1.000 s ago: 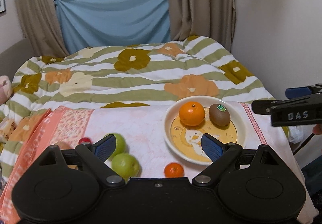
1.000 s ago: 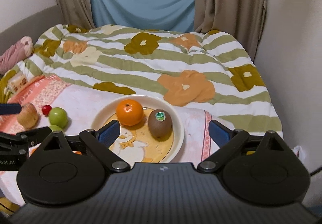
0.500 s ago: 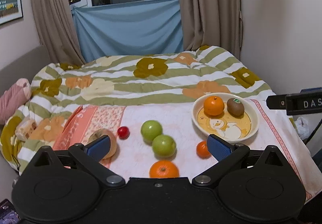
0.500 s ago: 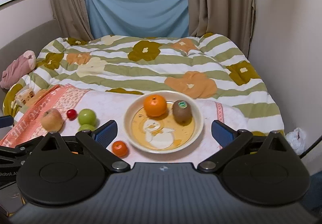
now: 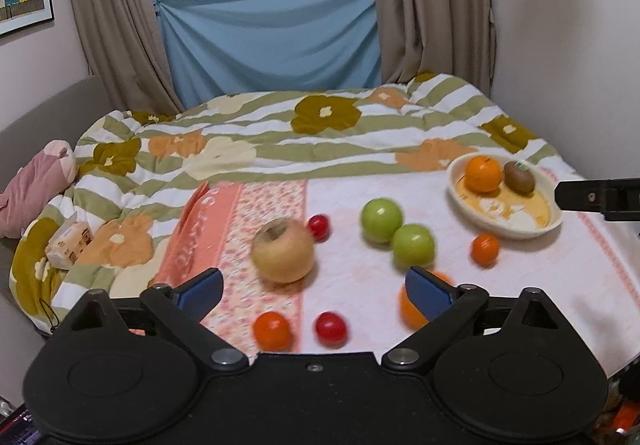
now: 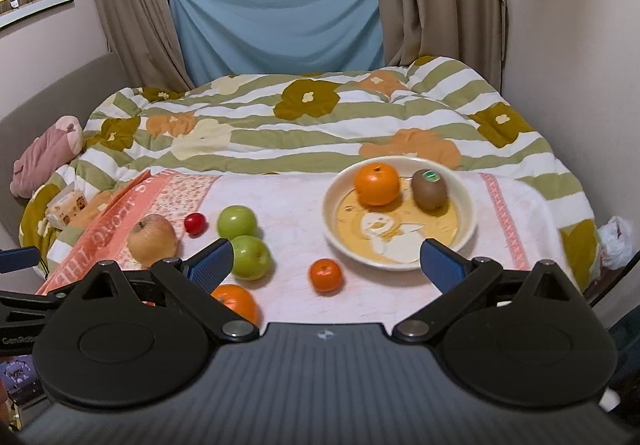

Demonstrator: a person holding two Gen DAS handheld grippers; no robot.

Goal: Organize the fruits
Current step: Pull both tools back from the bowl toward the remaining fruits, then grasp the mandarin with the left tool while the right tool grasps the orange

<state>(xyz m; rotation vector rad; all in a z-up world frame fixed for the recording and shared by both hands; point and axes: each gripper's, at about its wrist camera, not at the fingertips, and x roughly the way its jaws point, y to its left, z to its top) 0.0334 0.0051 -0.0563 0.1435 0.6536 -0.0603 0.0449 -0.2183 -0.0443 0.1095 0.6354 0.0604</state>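
Fruits are lying scattered on a pink-and-white towel [image 6: 288,213] spread over a flowered quilt [image 6: 304,125], ahead of both grippers. The left gripper [image 5: 316,291] is hovering with its jaws wide but closing slightly, nothing between them. Just beyond its left finger a yellowish apple [image 5: 283,251] is sitting, with a small red fruit [image 5: 319,227] touching or nearly touching the apple's far right side. Below the span of its fingers a small orange fruit [image 5: 272,329] and another red fruit [image 5: 330,328] are lying close to the gripper body. Its right finger is partly covering a larger orange [image 5: 412,309]. Farther ahead two green apples [image 5: 381,219] are resting against each other, and a small tangerine [image 5: 484,248] is lying to their right.

The right gripper [image 6: 326,265] is also standing spread apart and holding nothing. Ahead of it, toward its right finger, a cream plate [image 6: 464,201] is carrying an orange [image 6: 377,184] and a kiwi [image 6: 429,189] side by side at its far edge. That same tangerine is lying between its fingers on the towel, apart from both pads.
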